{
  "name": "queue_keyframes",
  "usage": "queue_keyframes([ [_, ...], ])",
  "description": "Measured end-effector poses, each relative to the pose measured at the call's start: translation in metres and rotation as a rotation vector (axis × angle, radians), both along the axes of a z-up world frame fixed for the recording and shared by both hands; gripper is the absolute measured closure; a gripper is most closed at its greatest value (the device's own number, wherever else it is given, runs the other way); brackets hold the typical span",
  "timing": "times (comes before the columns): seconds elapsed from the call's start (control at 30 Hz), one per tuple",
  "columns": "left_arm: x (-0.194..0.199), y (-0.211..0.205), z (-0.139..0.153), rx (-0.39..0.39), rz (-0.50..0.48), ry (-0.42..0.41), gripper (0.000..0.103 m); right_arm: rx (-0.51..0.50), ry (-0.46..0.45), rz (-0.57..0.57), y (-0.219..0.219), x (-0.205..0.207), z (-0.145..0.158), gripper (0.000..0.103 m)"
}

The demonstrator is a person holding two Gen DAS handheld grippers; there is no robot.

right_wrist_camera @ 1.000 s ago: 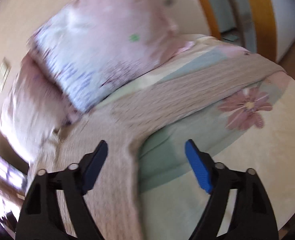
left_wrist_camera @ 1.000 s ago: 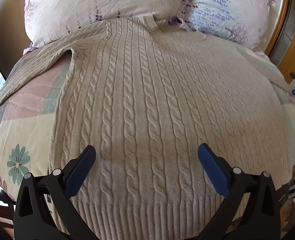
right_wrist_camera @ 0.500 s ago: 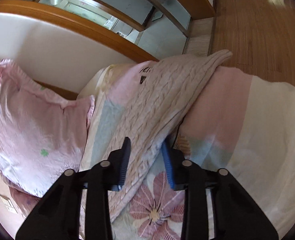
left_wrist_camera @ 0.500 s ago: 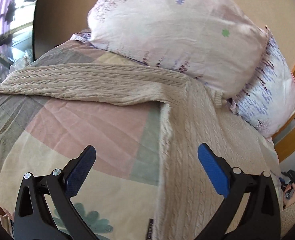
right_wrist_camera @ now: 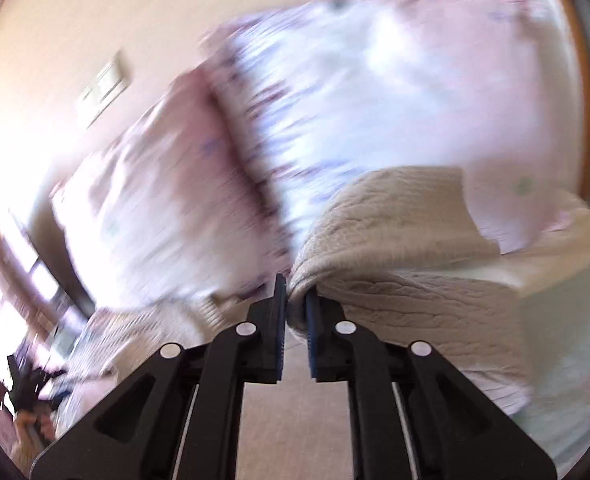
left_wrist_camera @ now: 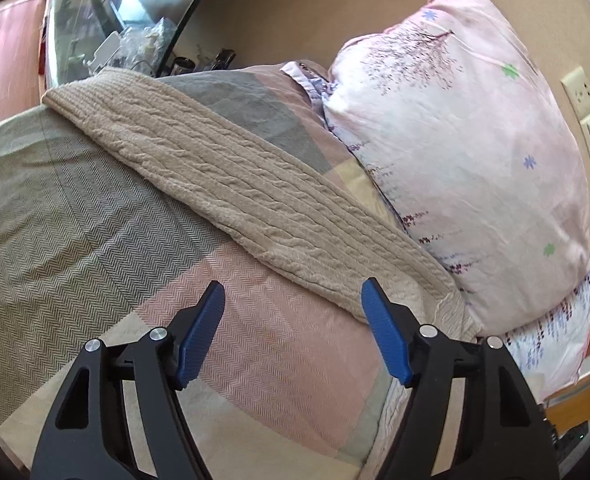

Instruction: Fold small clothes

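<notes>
A beige cable-knit sweater lies on the bed. In the left wrist view its left sleeve (left_wrist_camera: 231, 184) stretches flat across the patchwork bedspread toward the bed's far left edge. My left gripper (left_wrist_camera: 293, 332) is open and empty, hovering over the bedspread just below the sleeve where it joins the body. In the blurred right wrist view my right gripper (right_wrist_camera: 295, 312) is shut on the other sleeve (right_wrist_camera: 395, 248), which is lifted and folded over.
Two pink floral pillows (left_wrist_camera: 475, 140) stand at the head of the bed against the wall; they also show in the right wrist view (right_wrist_camera: 335, 92). A cluttered glass-topped stand (left_wrist_camera: 107, 40) is beyond the bed's far edge. The bedspread (left_wrist_camera: 75, 240) surrounds the sweater.
My left gripper swung left from the sweater's body to the left sleeve and narrowed a little. My right gripper closed on the right sleeve and lifted it toward the pillows.
</notes>
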State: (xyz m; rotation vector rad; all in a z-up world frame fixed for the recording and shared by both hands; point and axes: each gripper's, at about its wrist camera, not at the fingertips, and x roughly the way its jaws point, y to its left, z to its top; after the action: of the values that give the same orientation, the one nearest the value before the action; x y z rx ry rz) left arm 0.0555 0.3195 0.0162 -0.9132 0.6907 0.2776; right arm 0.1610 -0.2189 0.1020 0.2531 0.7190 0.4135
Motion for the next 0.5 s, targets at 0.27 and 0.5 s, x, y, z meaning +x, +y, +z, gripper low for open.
queue_keyframes([
  [0.27, -0.006, 0.046, -0.024, -0.174, 0.144, -0.024, 0.056, -0.05, 0.037, 0.037, 0.017, -0.003, -0.018, 0.03],
  [0.5, 0.002, 0.085, -0.037, -0.262, 0.258, -0.048, 0.085, -0.083, 0.06, -0.081, -0.045, -0.014, -0.032, 0.025],
])
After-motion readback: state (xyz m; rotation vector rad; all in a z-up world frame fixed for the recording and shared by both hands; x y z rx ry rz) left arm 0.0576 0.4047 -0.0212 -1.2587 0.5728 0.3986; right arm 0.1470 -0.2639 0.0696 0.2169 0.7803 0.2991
